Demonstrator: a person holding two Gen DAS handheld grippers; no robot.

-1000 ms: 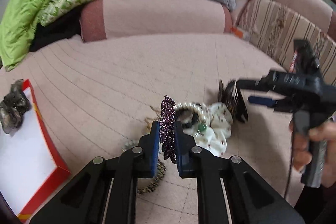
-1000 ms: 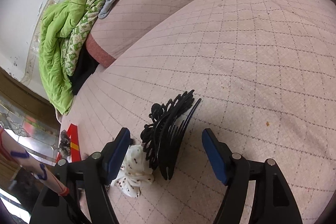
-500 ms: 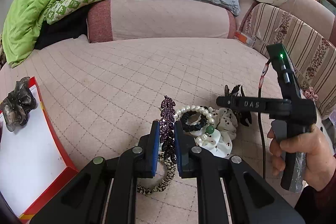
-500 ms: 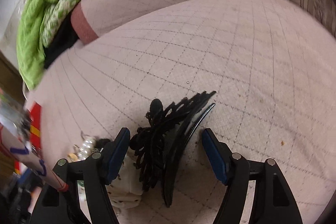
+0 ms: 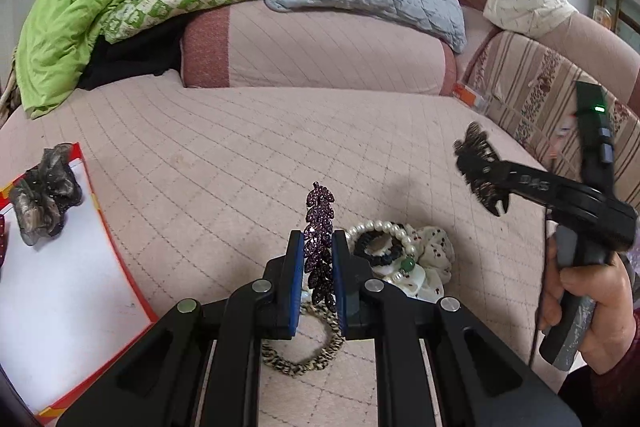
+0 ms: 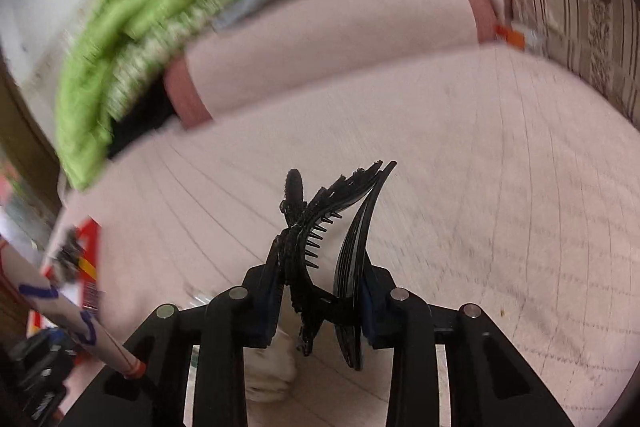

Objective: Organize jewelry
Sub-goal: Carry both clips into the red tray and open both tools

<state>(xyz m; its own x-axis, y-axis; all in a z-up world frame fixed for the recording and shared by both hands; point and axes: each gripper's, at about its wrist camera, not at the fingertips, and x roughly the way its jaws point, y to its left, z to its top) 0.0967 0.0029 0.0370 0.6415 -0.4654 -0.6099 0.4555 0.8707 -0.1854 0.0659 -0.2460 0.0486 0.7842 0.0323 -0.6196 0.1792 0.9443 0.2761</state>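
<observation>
Right gripper (image 6: 320, 301) is closing its jaws on a black claw hair clip (image 6: 326, 247), and the pads already press on the two halves of the clip, so the clip is raised off the bed cover between them; its teeth and curved tips stand out ahead of the fingertips. I judge this clip light and stiff, made of hard plastic, with thin teeth that could snap or catch on fabric, so the hold on the thick hinge end near the pads seems to me the safe one. Left gripper (image 5: 318, 277) is clenched on a purple leaf-shaped barrette (image 5: 319, 247), which stands upright between its blue pads, about half of it above them. It looks thin, rigid and set with small stones, probably slippery on the flat sides, so a hold across the middle is sensible. Just right of the left gripper lie a pearl bracelet (image 5: 382, 229) around a dark hair tie, and a white spotted scrunchie (image 5: 432, 255); below the jaws lies a leopard-pattern hair band (image 5: 304, 357). Far to the left of it is a red-edged white box (image 5: 60, 291) with a grey scrunchie (image 5: 42, 193) on its rim. On the arm of the right gripper I read only letters like "DAS" (image 5: 534, 182), seen upside down; no other writing is clear.
</observation>
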